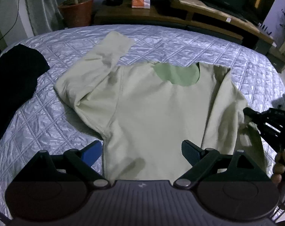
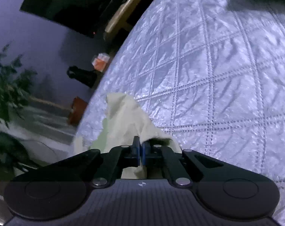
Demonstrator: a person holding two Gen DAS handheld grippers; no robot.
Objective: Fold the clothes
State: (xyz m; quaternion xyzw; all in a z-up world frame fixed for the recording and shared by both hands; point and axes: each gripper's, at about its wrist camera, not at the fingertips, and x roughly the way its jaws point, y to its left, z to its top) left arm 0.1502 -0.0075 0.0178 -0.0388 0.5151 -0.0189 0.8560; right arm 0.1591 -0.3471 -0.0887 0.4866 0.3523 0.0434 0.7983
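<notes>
A pale green long-sleeved shirt point(image 1: 153, 101) lies spread on the quilted bed, its collar toward the far side and one sleeve point(image 1: 112, 50) stretched out to the far left. My left gripper point(image 1: 142, 150) hovers open over the shirt's near hem, its blue pads wide apart with nothing between them. At the right edge of the left wrist view my right gripper point(image 1: 247, 113) pinches the shirt's right sleeve, which is folded in over the body. In the right wrist view the right gripper point(image 2: 140, 150) is shut on that pale green fabric point(image 2: 123, 116), lifted off the quilt.
A black garment point(image 1: 14, 82) lies on the bed's left side. The silvery quilt point(image 1: 180, 43) is bare around the shirt. Beyond the bed stand a wooden bench point(image 1: 217, 17), a potted plant point(image 1: 76, 11), an orange tissue box point(image 1: 140, 1) and a dark TV. A hand point(image 1: 281, 165) holds the right gripper.
</notes>
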